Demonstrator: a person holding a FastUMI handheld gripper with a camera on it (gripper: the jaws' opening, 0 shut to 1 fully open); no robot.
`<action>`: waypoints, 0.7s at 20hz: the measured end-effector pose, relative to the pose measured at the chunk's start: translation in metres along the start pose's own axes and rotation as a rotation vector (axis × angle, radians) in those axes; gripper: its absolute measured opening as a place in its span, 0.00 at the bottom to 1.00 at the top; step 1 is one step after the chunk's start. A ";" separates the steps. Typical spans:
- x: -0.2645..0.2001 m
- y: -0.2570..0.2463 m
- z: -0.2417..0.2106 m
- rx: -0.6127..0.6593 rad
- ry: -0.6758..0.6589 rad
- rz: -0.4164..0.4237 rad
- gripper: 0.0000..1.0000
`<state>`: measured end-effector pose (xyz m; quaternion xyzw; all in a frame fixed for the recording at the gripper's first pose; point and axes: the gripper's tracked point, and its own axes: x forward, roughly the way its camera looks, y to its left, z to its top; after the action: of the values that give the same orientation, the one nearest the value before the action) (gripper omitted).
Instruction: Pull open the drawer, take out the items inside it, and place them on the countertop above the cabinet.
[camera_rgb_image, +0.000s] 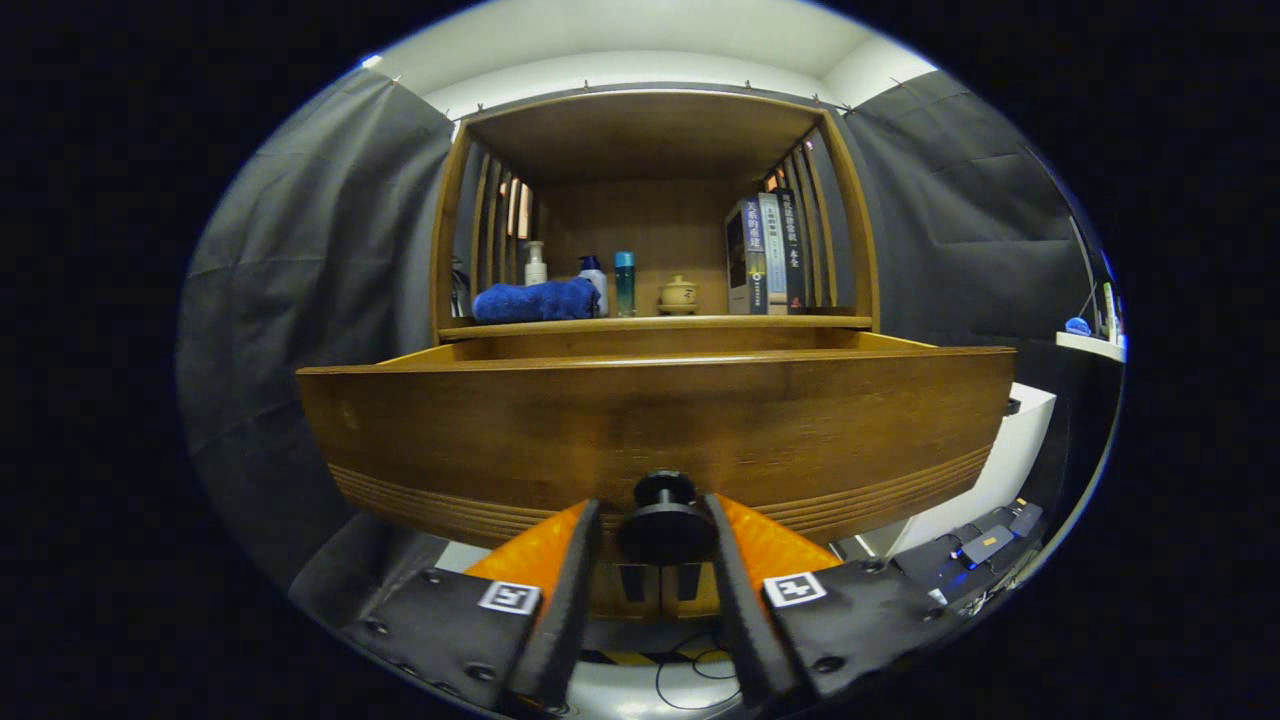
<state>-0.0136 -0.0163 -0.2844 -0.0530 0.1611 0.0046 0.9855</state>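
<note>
Gripper (655, 525) closed on small round knob (665, 528), 2 fingers squeezing its sides. Drawer (650, 430) partly out: wood, hard, likely heavy. Best pulled straight by knob.

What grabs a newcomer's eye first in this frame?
The wide wooden drawer front, pulled out toward the camera, with its dark round knob sitting between the fingers of the gripper, which close against its sides. Next, on the countertop beyond it: a blue towel left of some bottles, and upright books at the right.
</note>
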 end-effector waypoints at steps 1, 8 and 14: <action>-0.002 0.004 -0.003 -0.006 0.009 0.012 0.66; -0.020 0.003 0.024 0.032 -0.025 -0.008 0.97; -0.045 -0.005 0.156 0.089 -0.119 -0.012 1.00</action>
<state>-0.0064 -0.0043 -0.1222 -0.0098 0.1022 -0.0055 0.9947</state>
